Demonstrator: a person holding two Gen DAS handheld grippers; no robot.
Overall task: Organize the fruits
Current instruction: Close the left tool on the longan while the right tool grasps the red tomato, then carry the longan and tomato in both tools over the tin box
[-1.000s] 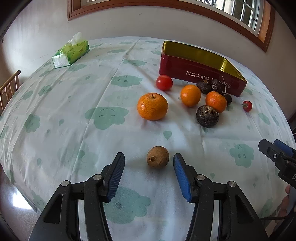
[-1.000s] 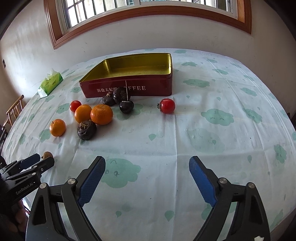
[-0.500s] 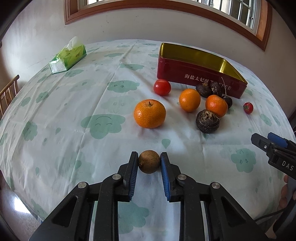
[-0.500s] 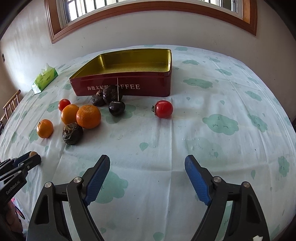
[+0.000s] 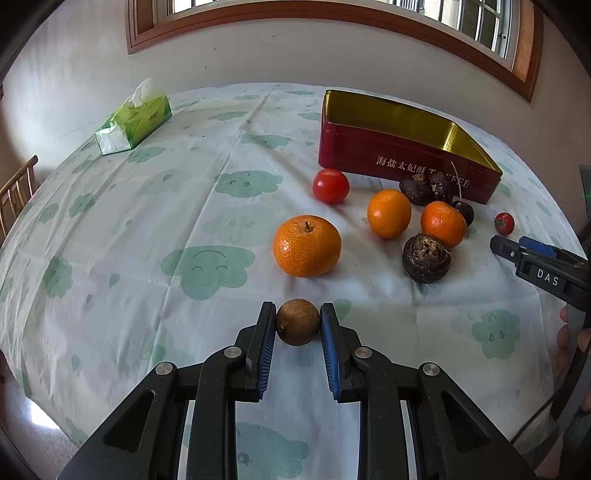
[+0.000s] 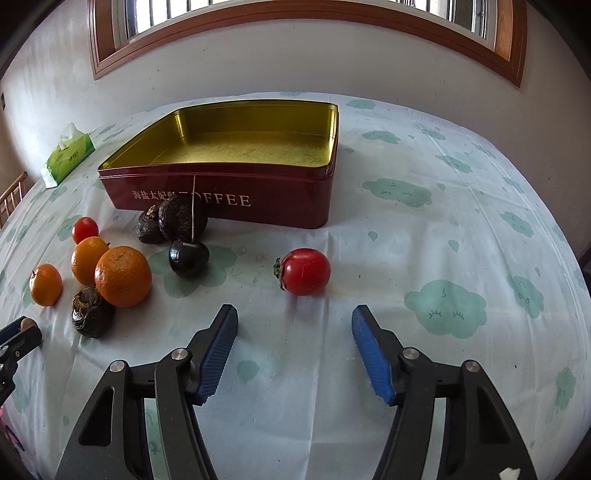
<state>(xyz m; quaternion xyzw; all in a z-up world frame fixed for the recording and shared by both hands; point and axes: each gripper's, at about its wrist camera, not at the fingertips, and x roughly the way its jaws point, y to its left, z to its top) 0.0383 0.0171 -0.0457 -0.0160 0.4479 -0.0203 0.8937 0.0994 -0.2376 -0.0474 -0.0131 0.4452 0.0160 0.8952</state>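
Note:
My left gripper [image 5: 297, 318] is shut on a small brown longan [image 5: 297, 322] and holds it just above the tablecloth. Beyond it lie a large orange [image 5: 306, 246], two smaller oranges [image 5: 388, 213], a red tomato [image 5: 330, 185] and dark water chestnuts [image 5: 426, 257]. The red tin with a gold inside [image 6: 258, 147] stands open behind them. My right gripper [image 6: 294, 323] is open and empty, with a red tomato [image 6: 304, 271] just beyond its fingertips. A dark cherry [image 6: 188, 257] lies left of that tomato.
A green tissue pack [image 5: 133, 119] lies at the far left of the round table. A wooden chair [image 5: 14, 188] stands at the left edge. A wall and a window frame [image 6: 295, 22] are behind the table. The right gripper shows in the left wrist view [image 5: 532, 258].
My left gripper closed on the longan and lifted it slightly. My right gripper moved forward toward the red tomato, staying open.

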